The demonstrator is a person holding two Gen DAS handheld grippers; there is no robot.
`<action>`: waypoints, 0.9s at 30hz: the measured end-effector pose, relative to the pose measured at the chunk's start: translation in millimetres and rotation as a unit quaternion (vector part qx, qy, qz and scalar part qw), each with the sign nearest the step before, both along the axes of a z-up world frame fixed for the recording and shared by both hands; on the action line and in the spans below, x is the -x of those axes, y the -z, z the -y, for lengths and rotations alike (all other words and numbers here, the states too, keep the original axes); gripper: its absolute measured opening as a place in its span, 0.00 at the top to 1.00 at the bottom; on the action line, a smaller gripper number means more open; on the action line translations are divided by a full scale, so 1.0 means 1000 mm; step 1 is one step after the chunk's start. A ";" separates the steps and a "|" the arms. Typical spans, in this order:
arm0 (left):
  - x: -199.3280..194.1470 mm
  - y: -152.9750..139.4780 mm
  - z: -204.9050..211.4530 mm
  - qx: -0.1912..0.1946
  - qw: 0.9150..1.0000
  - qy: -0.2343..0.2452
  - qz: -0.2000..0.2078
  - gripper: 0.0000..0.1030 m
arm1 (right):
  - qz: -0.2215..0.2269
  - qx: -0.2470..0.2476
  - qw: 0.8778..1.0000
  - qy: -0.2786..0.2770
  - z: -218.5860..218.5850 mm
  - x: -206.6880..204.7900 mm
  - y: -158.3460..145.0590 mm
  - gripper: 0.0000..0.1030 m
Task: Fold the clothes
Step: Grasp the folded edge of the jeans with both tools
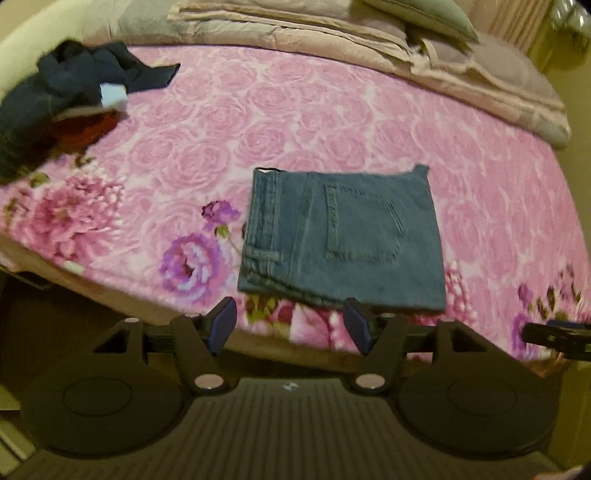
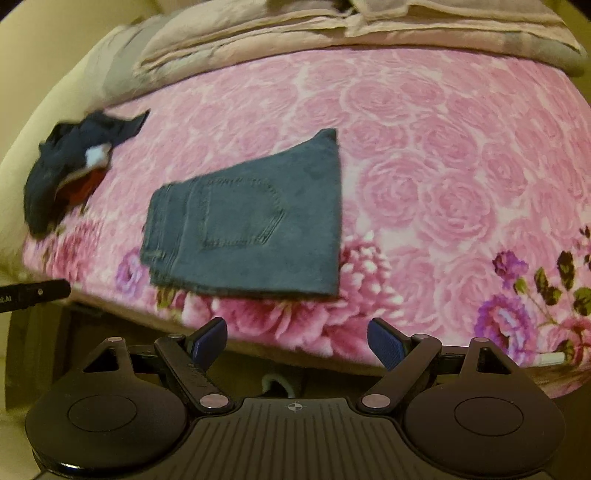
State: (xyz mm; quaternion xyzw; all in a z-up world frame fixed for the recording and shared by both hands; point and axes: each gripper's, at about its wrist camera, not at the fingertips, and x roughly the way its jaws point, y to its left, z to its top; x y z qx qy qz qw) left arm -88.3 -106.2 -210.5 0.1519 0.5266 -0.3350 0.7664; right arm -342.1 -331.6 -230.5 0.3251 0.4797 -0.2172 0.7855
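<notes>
While both hand-held grippers hang off the near edge of the bed [image 1: 332, 110], the folded jeans [image 1: 343, 236] lie flat on the pink floral blanket, close to that edge, back pocket up, waistband to the left.

Left hand-held gripper [image 1: 290, 325]: jaws parted to a middling gap, nothing between them, blue pads just short of the jeans' near hem. Right hand-held gripper [image 2: 297, 341]: jaws wide, empty, over the bed's edge, below and a bit right of the jeans [image 2: 247, 221].

Pile of unfolded clothes [image 1: 62, 99] sits at the far left of the bed, dark blue with red showing under it, well apart from the jeans. Folded quilts [image 1: 295, 26] stacked along the back.

Judgement: the jeans look finished, a tidy rectangle with squared edges. Step in hand is probably either setting them aside or reaching for the next piece from the pile.

To do it well:
- if moving the jeans, take both near corners together, pinching all layers, so the fold does not slide open;
- lift level, no dragging over the plush blanket;
- when drawing from the pile, pick one garment by a clear edge, not the tangle.
</notes>
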 end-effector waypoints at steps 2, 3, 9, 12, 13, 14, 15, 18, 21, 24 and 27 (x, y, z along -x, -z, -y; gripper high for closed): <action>-0.027 0.021 -0.004 0.020 1.000 -0.006 -0.020 0.41 | 0.005 -0.019 0.999 0.026 0.016 -0.002 0.014 0.17; -0.040 0.033 -0.003 0.029 0.999 -0.008 -0.032 0.40 | 0.007 -0.029 0.999 0.040 0.025 -0.003 0.021 0.17; -0.115 0.112 0.001 0.079 0.990 -0.032 -0.116 0.38 | 0.015 -0.091 0.991 0.101 0.067 -0.031 0.079 0.17; -0.136 0.147 0.008 0.092 0.983 -0.030 -0.155 0.37 | 0.011 -0.103 0.987 0.121 0.081 -0.047 0.104 0.17; -0.142 0.158 0.010 0.096 0.981 -0.029 -0.168 0.37 | 0.014 -0.104 0.987 0.126 0.085 -0.052 0.111 0.17; -0.149 0.170 0.013 0.100 0.978 -0.029 -0.180 0.37 | 0.016 -0.103 0.986 0.129 0.088 -0.056 0.118 0.17; -0.153 0.178 0.014 0.102 0.977 -0.026 -0.186 0.36 | 0.016 -0.101 0.986 0.131 0.091 -0.060 0.124 0.17; -0.168 0.200 0.018 0.119 0.970 -0.030 -0.212 0.33 | 0.029 -0.098 0.985 0.139 0.100 -0.068 0.139 0.17; -0.181 0.219 0.021 0.141 0.959 -0.038 -0.245 0.33 | 0.052 -0.118 0.981 0.143 0.110 -0.075 0.155 0.17; -0.188 0.236 0.025 0.172 0.942 -0.045 -0.285 0.30 | 0.076 -0.141 0.975 0.152 0.119 -0.078 0.171 0.17; -0.193 0.246 0.029 0.194 0.932 -0.046 -0.302 0.26 | 0.099 -0.168 0.968 0.159 0.129 -0.080 0.187 0.17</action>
